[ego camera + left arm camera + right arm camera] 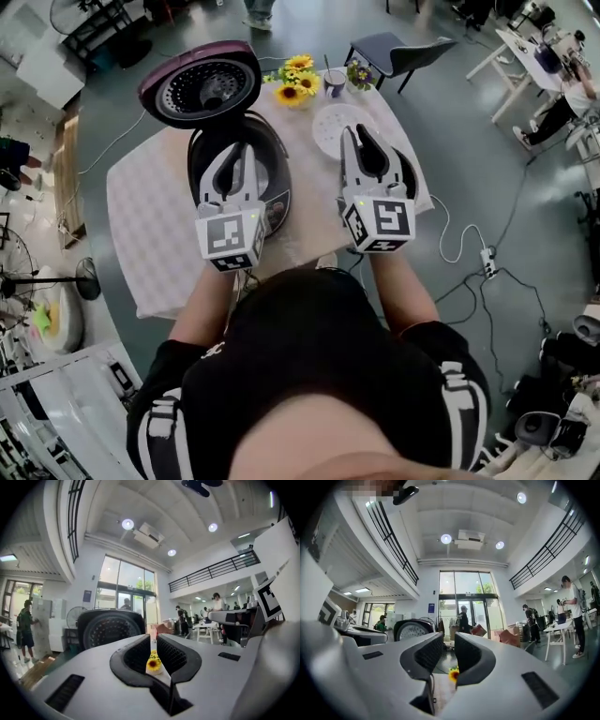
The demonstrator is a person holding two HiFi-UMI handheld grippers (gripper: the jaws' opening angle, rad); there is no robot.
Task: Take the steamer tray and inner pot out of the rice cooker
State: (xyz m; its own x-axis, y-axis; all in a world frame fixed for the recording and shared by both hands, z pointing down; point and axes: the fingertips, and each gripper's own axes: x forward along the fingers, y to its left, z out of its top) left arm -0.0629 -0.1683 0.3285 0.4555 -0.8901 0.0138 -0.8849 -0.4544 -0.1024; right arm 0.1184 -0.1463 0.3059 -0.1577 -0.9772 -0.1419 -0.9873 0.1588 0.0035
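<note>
The left claw [236,155] hovered level over the open rice cooker [274,187], its jaws only narrowly apart and empty. It covered the cooker's mouth, so whether the inner pot sat inside could not be told. The right claw [361,141] hung over the desk [155,225], jaws a little apart with nothing between them. Just beyond it lay a white perforated disc [328,127], probably the steamer tray, already out. A grab at a pot rim with jaws this narrow would likely glance off, and a careless reach could knock the raised lid [202,86] or tip the cup [335,82] beside the sunflowers [298,80]. A pale checked cloth covered the desk and might drag under a sliding pot. Around it was grey floor in a tall glass-fronted hall, with a fan [84,278] at left, a chair [394,52] behind and a cable [459,244] at right.
</note>
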